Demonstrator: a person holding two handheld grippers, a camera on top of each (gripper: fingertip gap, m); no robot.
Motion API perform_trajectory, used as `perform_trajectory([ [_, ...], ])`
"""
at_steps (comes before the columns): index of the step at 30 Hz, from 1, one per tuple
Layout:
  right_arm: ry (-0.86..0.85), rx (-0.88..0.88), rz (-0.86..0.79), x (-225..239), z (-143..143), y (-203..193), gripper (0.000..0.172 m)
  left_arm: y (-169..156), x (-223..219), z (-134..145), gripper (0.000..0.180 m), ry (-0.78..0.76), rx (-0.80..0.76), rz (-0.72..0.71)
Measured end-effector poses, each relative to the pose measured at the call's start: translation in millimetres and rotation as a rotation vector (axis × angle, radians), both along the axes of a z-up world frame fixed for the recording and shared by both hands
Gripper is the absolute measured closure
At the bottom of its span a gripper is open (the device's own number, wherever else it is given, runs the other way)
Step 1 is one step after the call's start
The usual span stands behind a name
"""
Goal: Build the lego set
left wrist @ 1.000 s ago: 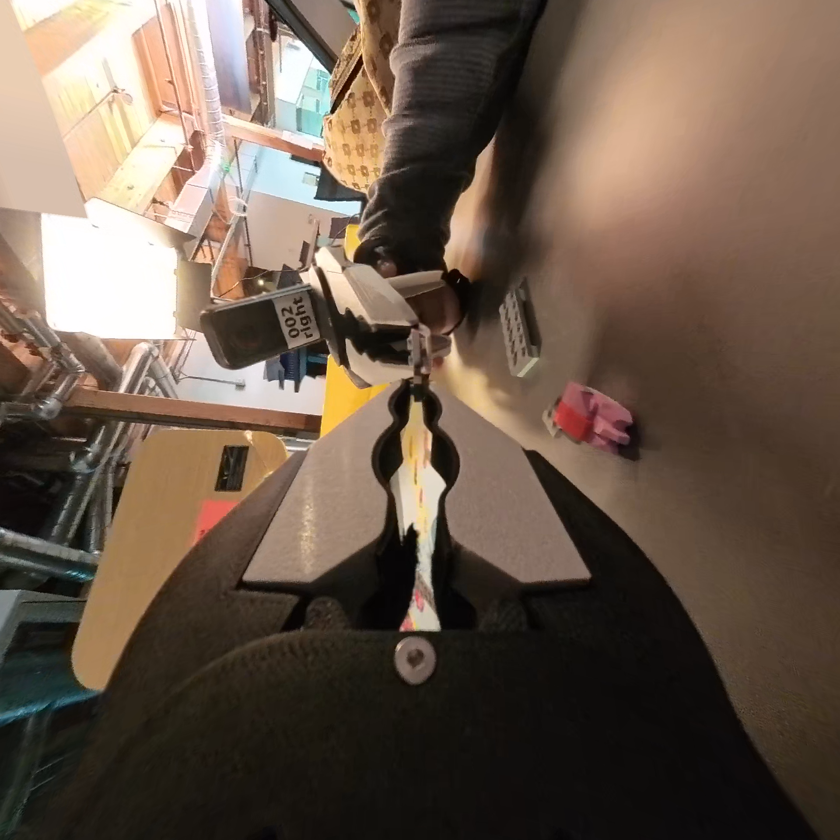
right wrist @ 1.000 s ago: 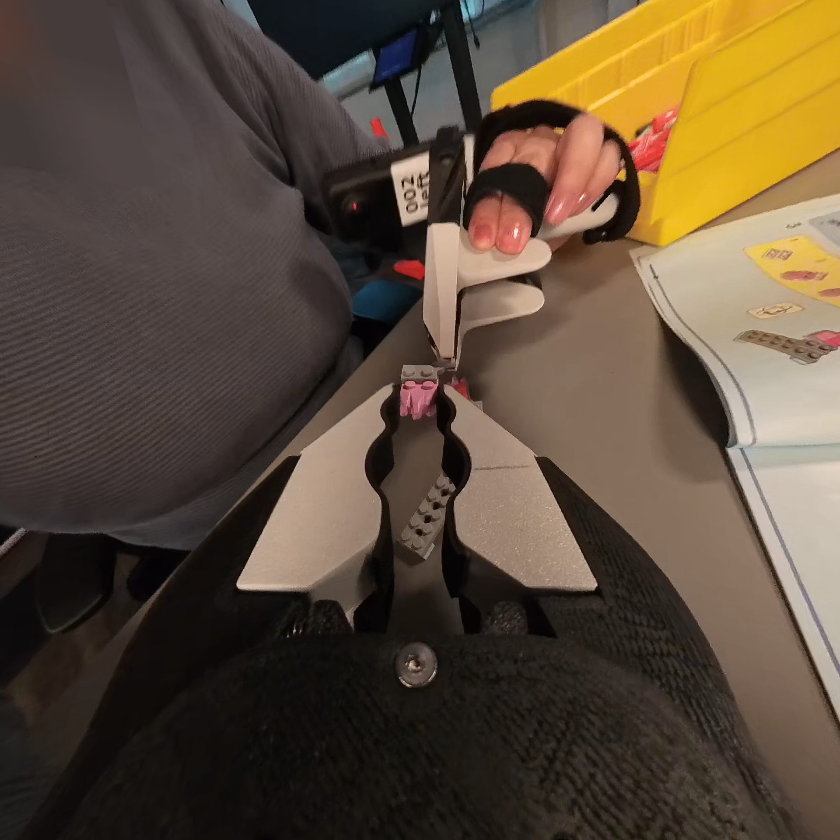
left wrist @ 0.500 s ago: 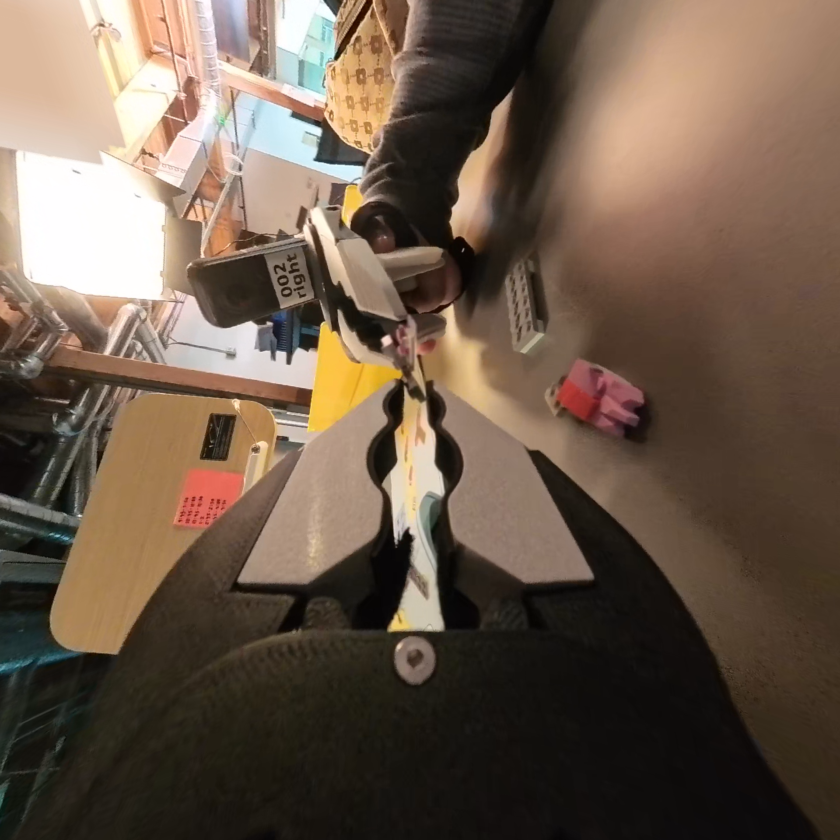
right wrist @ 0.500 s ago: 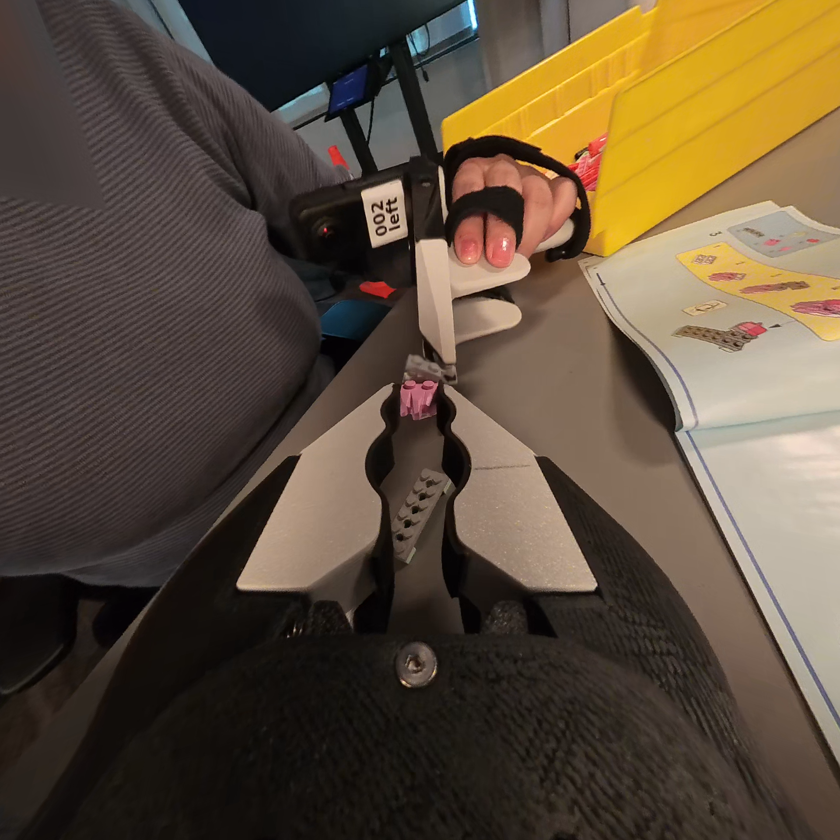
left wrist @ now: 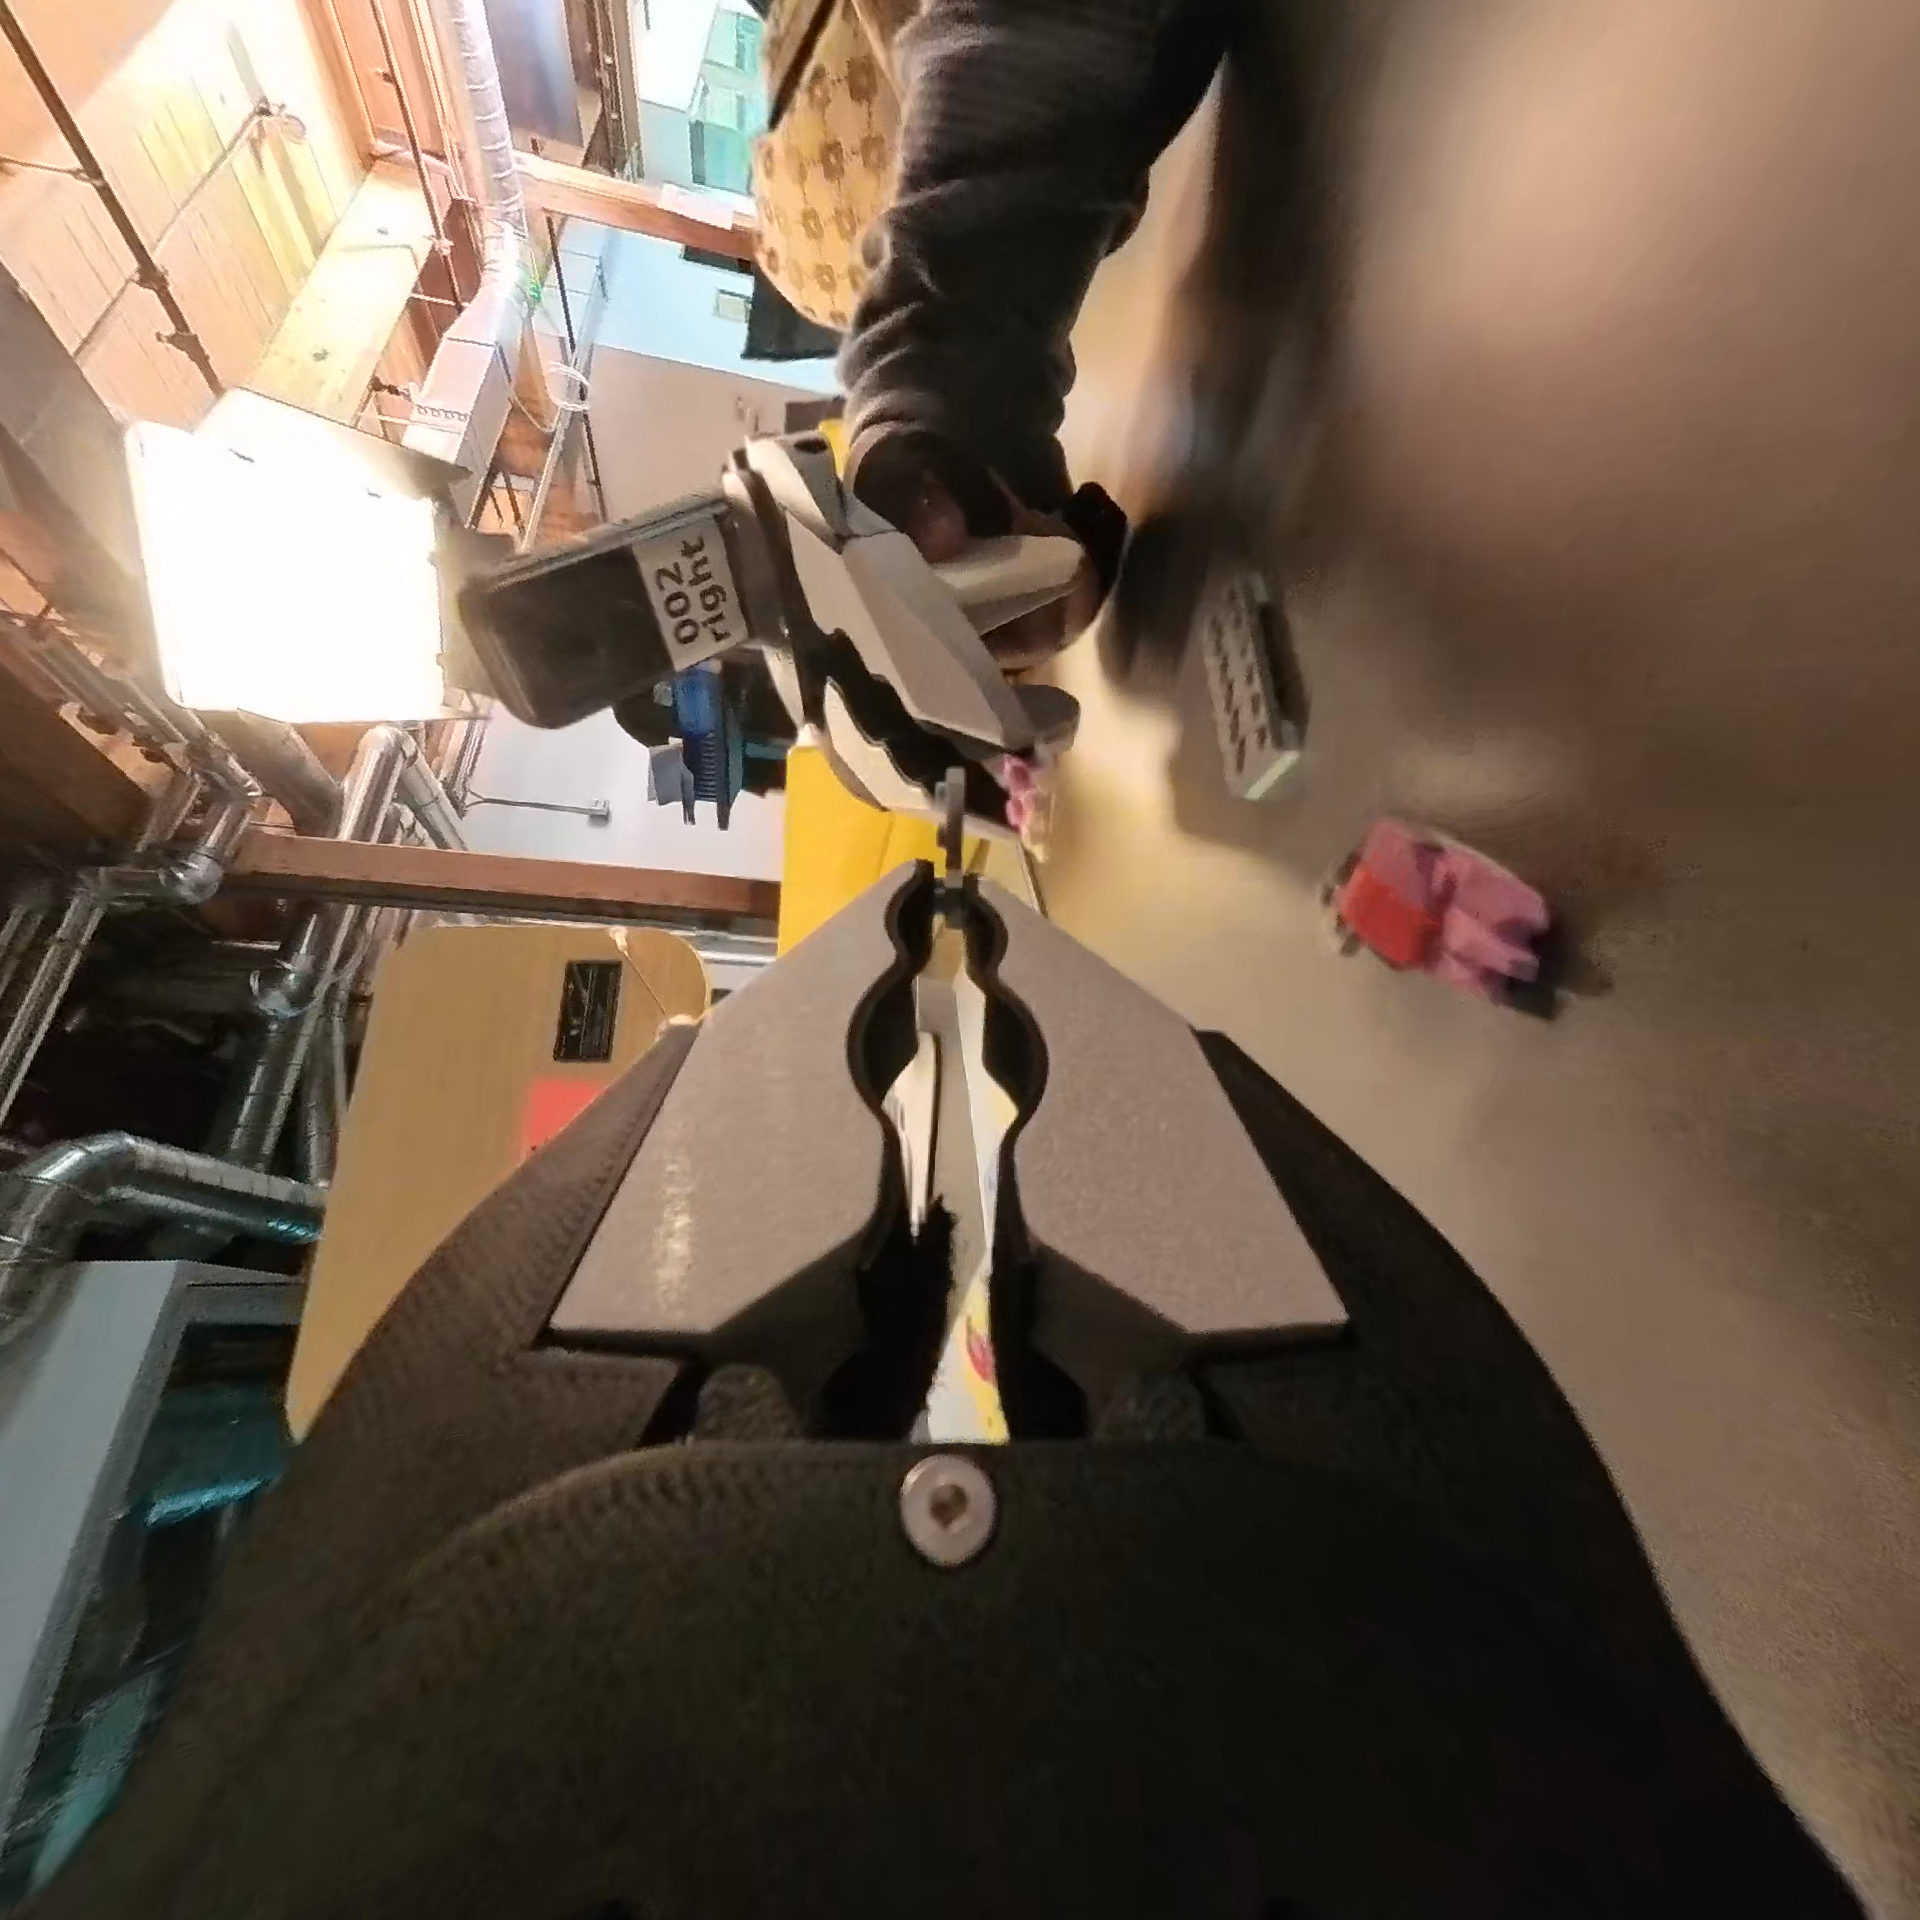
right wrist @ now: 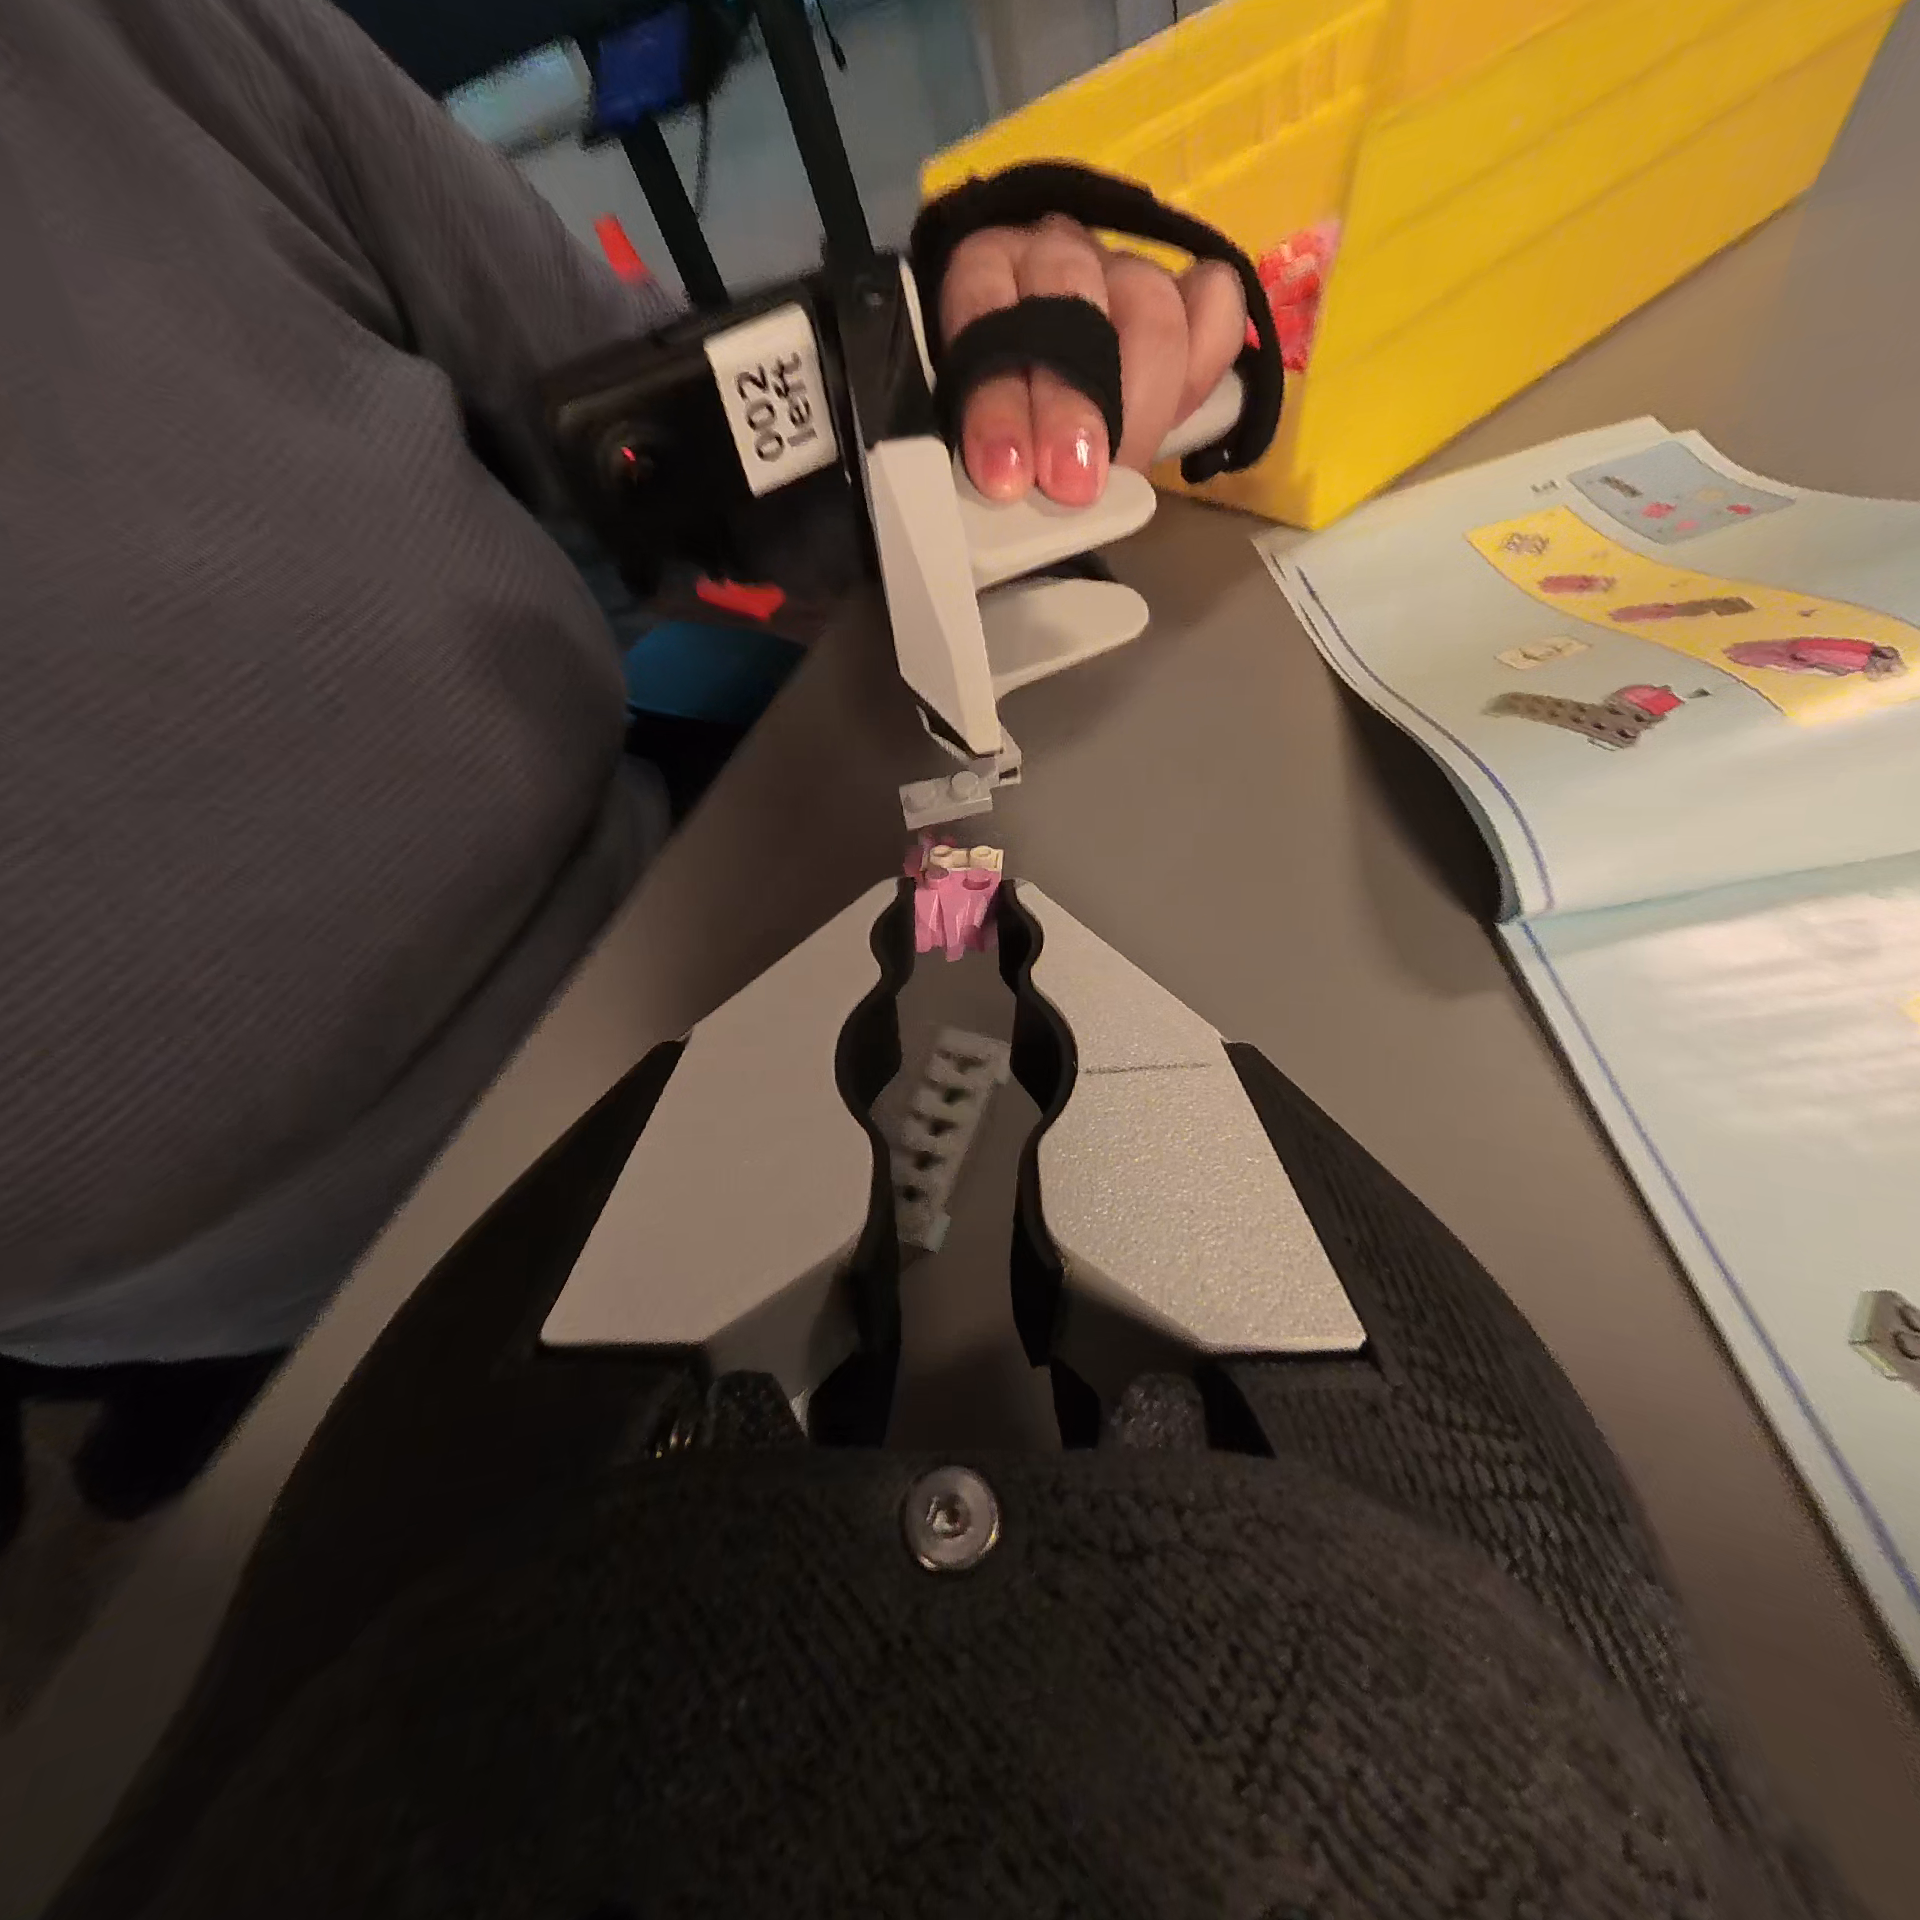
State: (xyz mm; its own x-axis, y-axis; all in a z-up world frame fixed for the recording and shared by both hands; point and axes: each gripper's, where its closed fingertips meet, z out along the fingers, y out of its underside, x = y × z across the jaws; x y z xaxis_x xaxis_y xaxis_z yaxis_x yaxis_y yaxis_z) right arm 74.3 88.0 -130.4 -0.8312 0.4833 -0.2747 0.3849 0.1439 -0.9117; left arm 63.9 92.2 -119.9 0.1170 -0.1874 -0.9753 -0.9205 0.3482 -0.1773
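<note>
- We take the long grey studded plate (right wrist: 940,1132) lying flat on the grey-brown table (right wrist: 1247,831) as our landmark.
- Left of the plate in the right wrist view, a person's grey ribbed sleeve (right wrist: 260,623) fills the frame beyond the table's edge.
- Just past the plate's far end we see the right gripper (right wrist: 956,902), its jaws only narrowly apart and its pads pressed on either side of a small pink toothed brick cluster (right wrist: 954,912) with a cream stud plate on top.
- Beyond the plate and above that cluster, the left gripper (right wrist: 977,758) comes down from a hand (right wrist: 1049,343) in a black strap. Its jaws are almost fully closed, pinching one end of a small thin light-grey two-stud plate (right wrist: 951,800), which hangs just above the cream top with a slim gap between them.
- In the left wrist view we see this left gripper (left wrist: 951,899) nipping the small plate (left wrist: 951,831) edge-on, while the right gripper (left wrist: 997,790) with its pink piece is just beyond.
- In that view, a red-and-pink brick assembly (left wrist: 1439,925) lies on the table near the long plate (left wrist: 1247,686).
- Right of the plate in the right wrist view lies an open pale-blue instruction booklet (right wrist: 1610,675).
- Far beyond the plate, to its right, stands a yellow plastic bin (right wrist: 1455,208) holding red pieces.
</note>
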Motion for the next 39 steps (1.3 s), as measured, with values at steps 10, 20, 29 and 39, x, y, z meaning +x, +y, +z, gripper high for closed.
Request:
perform_trajectory([
  [10, 0.13, -0.086, -0.183, 16, 23, 14, 0.158, 4, 22, 28, 0.177, -0.064, -0.131, -0.013],
  [20, 0.135, 0.348, -0.331, 8, -21, 46, 0.158, 24, 3, 7, 0.177, 0.073, -0.104, 0.125],
  [29, 0.113, -0.108, -0.185, 26, 23, 25, 0.158, 25, 28, 14, 0.177, -0.084, -0.11, -0.021],
  [39, 0.195, -0.28, -0.066, 42, 57, 9, 0.158, 17, 47, 47, 0.177, -0.031, -0.252, -0.159],
])
